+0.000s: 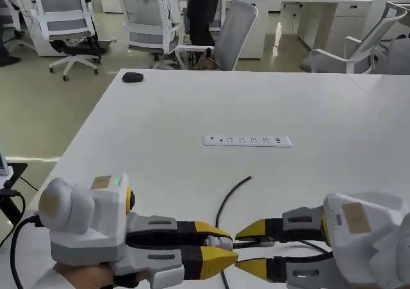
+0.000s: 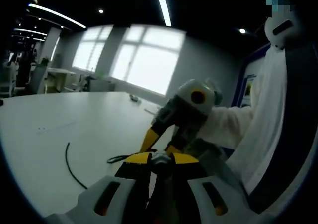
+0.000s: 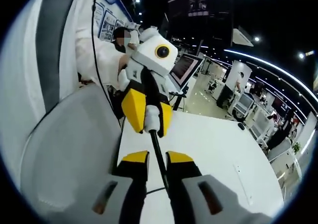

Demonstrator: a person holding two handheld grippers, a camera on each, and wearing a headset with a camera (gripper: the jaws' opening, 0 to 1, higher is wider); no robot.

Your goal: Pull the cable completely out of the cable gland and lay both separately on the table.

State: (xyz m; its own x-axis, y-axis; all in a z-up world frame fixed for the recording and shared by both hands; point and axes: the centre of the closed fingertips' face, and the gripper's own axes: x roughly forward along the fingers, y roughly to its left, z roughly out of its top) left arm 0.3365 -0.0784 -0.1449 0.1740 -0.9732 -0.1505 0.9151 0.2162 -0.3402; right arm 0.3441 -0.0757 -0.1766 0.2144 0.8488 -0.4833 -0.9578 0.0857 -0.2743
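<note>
**Left hand-held gripper** (image 1: 225, 245), lower left of the head view: jaws closed on the white plastic cable gland (image 1: 216, 242).

**Right hand-held gripper** (image 1: 248, 249), lower right: jaws narrowed onto the thin black cable (image 1: 228, 195) just beside the gland. The cable is not yet withdrawn. Its loose length curls over the white surface (image 1: 307, 109) toward frame centre.

**Risks, as judged:**
- The cable slides through the right jaws if the grip is light.
- The gland twists out of the left jaws under an off-axis pull.
- The freed tail whips across the surface.
</note>
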